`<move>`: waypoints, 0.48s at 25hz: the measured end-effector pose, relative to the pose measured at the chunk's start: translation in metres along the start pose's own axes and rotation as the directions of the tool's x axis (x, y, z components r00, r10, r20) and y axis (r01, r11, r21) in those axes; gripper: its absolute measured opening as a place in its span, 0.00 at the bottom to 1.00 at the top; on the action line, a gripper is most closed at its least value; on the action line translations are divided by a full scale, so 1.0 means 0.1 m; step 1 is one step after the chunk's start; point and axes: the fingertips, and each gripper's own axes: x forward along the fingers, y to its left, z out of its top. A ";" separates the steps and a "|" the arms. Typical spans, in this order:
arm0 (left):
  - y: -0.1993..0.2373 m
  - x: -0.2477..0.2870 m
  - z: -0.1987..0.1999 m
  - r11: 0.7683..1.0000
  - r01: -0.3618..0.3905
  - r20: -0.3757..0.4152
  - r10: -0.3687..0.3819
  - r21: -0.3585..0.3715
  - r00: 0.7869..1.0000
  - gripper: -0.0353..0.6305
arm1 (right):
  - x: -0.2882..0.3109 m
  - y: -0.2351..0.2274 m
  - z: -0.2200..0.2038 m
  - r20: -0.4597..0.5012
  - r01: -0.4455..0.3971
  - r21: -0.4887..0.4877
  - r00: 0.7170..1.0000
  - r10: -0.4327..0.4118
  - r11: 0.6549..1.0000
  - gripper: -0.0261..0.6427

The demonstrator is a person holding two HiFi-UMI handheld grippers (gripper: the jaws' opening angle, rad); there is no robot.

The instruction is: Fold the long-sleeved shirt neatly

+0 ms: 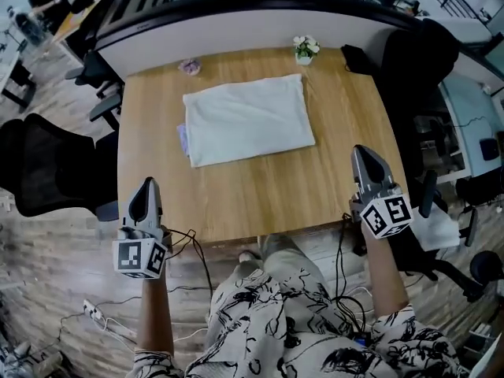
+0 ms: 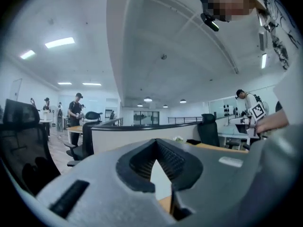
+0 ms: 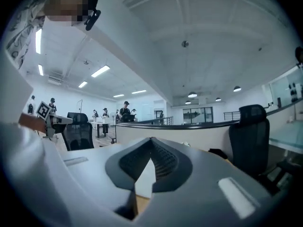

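wooden table (image 1: 260, 195): folded shirt (image 1: 248, 120) ahead of and between left claw (image 1: 146, 186) and right claw (image 1: 365, 154), both closed on nothing, long axis crosswise, neither clearly nearer.

Surface (image 1: 260, 195): light wood, matt, fine grain. Shirt (image 1: 248, 120): white soft cloth, mostly smooth. Left gripper (image 1: 146, 187), right gripper (image 1: 365, 154): grey matt plastic, black ribbed pads (image 2: 170, 161). Floor (image 1: 55, 290): greyish wood-look planks.
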 end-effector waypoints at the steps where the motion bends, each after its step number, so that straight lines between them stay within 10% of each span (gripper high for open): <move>1: -0.02 -0.11 0.15 1.000 -0.013 0.036 0.014 -0.013 0.999 0.06 | -0.14 0.08 0.13 0.036 0.009 -0.011 0.999 -0.009 1.000 0.05; 12: -0.37 -1.25 0.91 0.995 -0.095 0.176 0.092 0.008 0.980 0.05 | -1.34 0.51 0.97 0.183 0.115 -0.056 0.978 -0.103 0.992 0.05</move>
